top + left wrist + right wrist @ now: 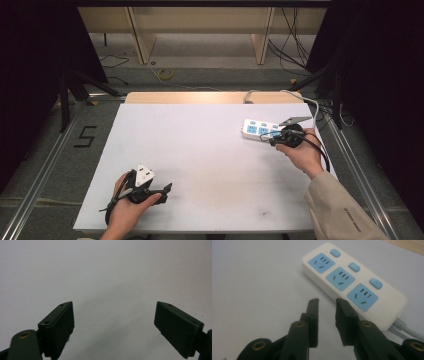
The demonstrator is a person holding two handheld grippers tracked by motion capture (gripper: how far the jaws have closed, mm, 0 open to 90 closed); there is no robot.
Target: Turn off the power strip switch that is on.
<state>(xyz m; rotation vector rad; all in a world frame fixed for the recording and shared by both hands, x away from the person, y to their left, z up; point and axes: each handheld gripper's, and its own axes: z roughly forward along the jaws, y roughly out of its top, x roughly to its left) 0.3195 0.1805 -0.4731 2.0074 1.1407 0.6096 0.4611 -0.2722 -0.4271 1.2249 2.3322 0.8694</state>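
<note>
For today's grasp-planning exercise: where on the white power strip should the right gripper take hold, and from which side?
Probably across the power strip body's short width, coming from above. It lies flat with long, straight, parallel side walls. The right gripper, its jaws slightly parted and holding nothing, should avoid the end where the cable exits.

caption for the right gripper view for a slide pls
Right gripper, jaws slightly apart with nothing between them, close beside a white power strip with three blue sockets on the white table.

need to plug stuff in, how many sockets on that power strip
3, in a row along the white power strip in the right gripper view: one blue socket at the far end, one in the middle, one nearest the cable. None look hidden.
</note>
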